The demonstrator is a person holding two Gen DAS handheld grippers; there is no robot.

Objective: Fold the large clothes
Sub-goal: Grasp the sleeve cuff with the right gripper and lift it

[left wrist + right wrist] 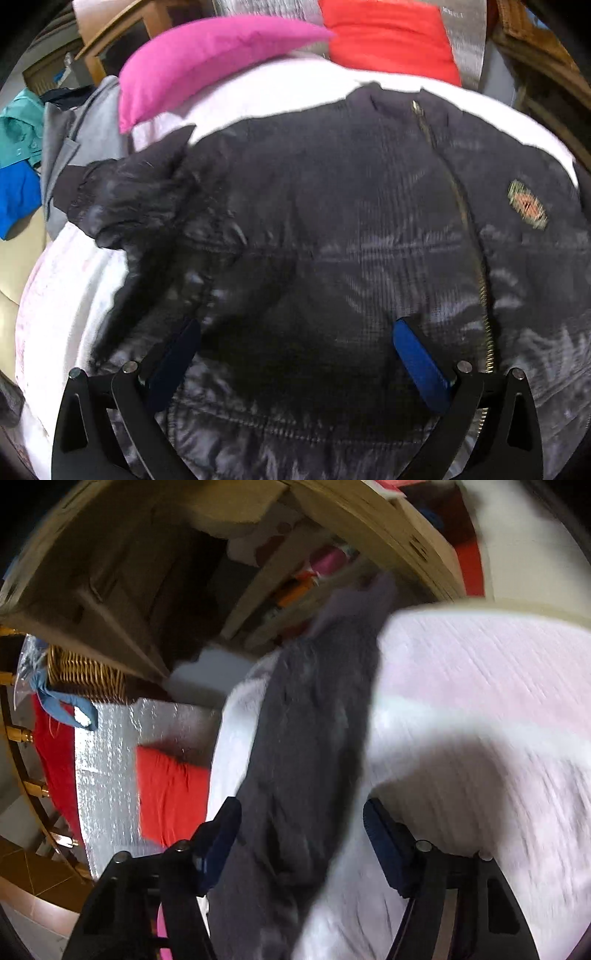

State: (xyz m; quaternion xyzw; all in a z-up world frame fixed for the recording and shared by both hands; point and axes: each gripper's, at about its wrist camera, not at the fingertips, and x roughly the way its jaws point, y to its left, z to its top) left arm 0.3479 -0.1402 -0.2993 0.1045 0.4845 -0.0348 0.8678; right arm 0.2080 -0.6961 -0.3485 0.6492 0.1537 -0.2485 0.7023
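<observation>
While the dark jacket (332,229) is lying spread, zipper (469,236) up, across a bed (66,288) covered in pale pinkish-white bedding, the left tool (295,354) is hanging over its lower part with jaws spread wide, and nothing is being pinched between the blue pads (417,362). At 11 o'clock from the jacket a pink pillow (207,62) is lying on the bed, and at 12 o'clock a red pillow (388,40) is sitting beyond the collar. A small patch (526,205) is showing at 3 o'clock on the jacket's chest, and a grey garment (85,140) is lying at 9 o'clock, off the bed's edge.

From the right wrist view, which is blurred, the right tool (299,842) is standing partly spread, with a strip of the dark jacket (314,738) running up between its jaws toward 12 o'clock. The pads do not appear to be pressing on the cloth. A wicker basket (85,675) is sitting at 9 o'clock.
</observation>
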